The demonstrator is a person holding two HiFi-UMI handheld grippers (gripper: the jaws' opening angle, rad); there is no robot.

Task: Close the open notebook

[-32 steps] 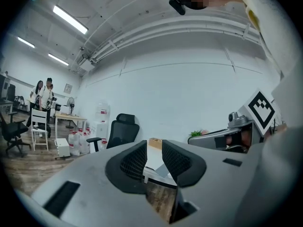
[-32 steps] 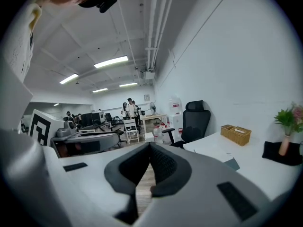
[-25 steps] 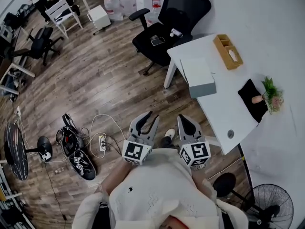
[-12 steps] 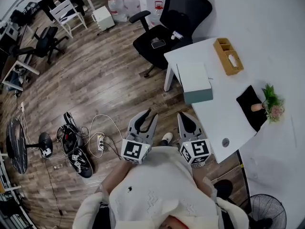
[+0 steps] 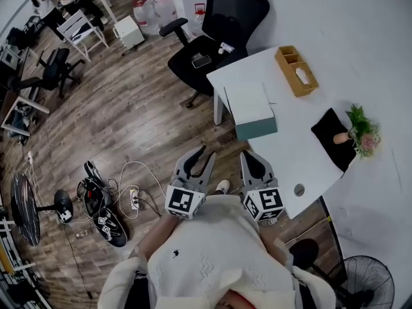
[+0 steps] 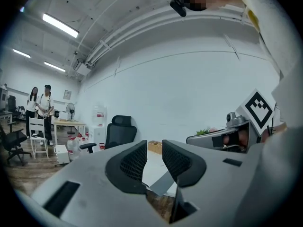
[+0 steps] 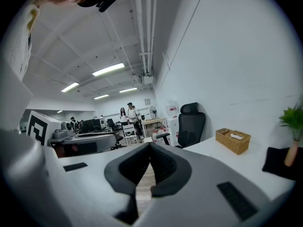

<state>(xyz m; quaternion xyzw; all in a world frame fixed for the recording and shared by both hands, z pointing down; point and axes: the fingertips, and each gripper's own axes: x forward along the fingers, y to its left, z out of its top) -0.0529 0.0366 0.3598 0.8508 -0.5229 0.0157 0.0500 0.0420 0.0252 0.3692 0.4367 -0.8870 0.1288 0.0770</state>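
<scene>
A flat white thing with a teal-grey side [image 5: 250,110], perhaps the notebook, lies on the white desk [image 5: 302,153] near its left end. I cannot tell whether it is open. Both grippers hang close to my body above the wooden floor, short of the desk. My left gripper [image 5: 207,153] stands open with nothing between its jaws [image 6: 154,148]; past them shows a slanted grey edge [image 6: 163,183]. My right gripper [image 5: 248,154] is shut and empty, its pads meeting at the tips [image 7: 150,148].
A wicker tray [image 5: 295,71] sits at the desk's far end. A black mat [image 5: 331,137] with a small plant [image 5: 359,131] lies by the wall. A black office chair [image 5: 222,28] stands behind the desk. Cables and shoes [image 5: 106,205] litter the floor left. People stand far off [image 7: 128,115].
The desk, chair and box have slid left in the head view as I move along. Both grippers keep their pose in front of my body, jaws unchanged.
</scene>
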